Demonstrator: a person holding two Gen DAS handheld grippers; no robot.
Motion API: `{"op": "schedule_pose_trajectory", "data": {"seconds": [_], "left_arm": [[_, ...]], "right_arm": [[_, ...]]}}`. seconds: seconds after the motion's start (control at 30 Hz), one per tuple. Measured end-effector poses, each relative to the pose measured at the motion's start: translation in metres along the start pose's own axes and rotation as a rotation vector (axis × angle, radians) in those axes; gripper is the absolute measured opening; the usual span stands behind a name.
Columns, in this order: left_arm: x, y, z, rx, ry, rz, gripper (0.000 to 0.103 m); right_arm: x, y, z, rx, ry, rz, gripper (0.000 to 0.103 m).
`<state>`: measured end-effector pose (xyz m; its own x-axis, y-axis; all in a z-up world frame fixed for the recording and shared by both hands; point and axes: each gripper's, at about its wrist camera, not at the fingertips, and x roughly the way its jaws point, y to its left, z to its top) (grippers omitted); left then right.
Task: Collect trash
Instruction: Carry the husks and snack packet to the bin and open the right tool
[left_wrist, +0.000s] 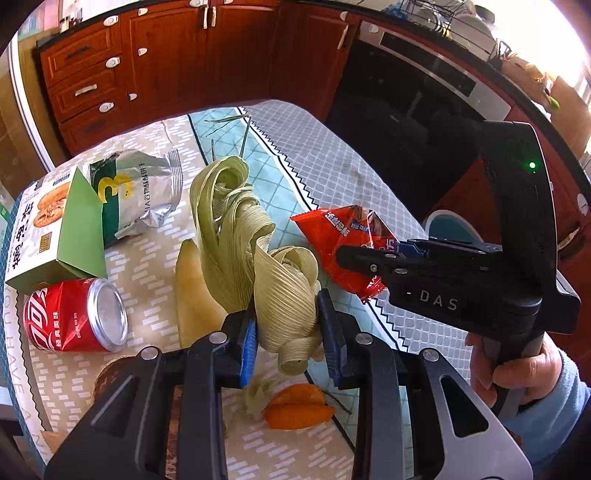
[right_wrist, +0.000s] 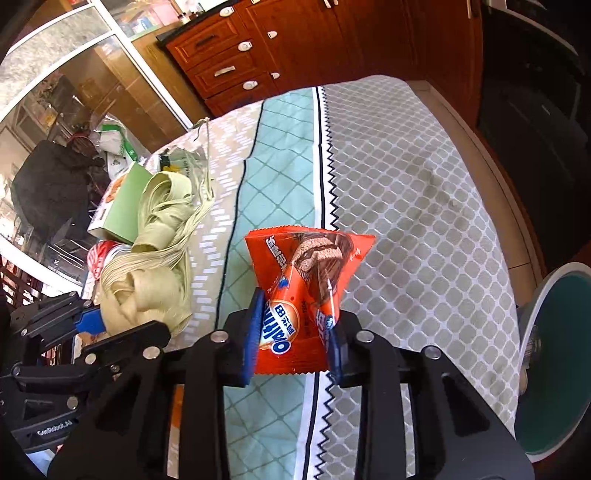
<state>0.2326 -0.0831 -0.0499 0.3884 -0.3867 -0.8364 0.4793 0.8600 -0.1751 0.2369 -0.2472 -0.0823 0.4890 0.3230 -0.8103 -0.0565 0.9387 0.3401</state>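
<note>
On a patterned tablecloth (right_wrist: 388, 177) before red-brown cabinets, the left gripper (left_wrist: 288, 332) pinches pale green, springy corn husks (left_wrist: 236, 236) at their base; right of it, the right gripper (right_wrist: 295, 332) clamps a light, crinkly, slippery orange snack wrapper (right_wrist: 306, 280) mid-body.

Two grippers are seen: the left gripper (left_wrist: 286, 332) and the right gripper (right_wrist: 295, 341). One bundle of corn husks (left_wrist: 236, 229) is counted, and one orange-red snack wrapper (right_wrist: 306, 284). One red soda can (left_wrist: 74, 314), one silver foil packet (left_wrist: 136, 192), one green-and-white carton (left_wrist: 55, 229) and one piece of orange peel (left_wrist: 295, 406) are counted on one desk (left_wrist: 332, 166).
</note>
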Motion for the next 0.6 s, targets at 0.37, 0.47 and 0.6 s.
{"op": "schedule_pose_trajectory", "data": {"seconds": [0.37, 0.47, 0.6], "left_arm": [[-0.036, -0.025, 0.000, 0.031, -0.059, -0.017, 0.030], [-0.047, -0.040, 0.003, 0.062, -0.075, -0.028, 0.030], [-0.051, -0.068, 0.008, 0.111, -0.083, -0.054, 0.030]], "right_arm": [[-0.072, -0.014, -0.014, 0.028, -0.090, -0.026, 0.026], [-0.092, -0.026, -0.022, 0.046, -0.113, -0.046, 0.026], [-0.121, -0.050, -0.035, 0.075, -0.140, -0.091, 0.026]]}}
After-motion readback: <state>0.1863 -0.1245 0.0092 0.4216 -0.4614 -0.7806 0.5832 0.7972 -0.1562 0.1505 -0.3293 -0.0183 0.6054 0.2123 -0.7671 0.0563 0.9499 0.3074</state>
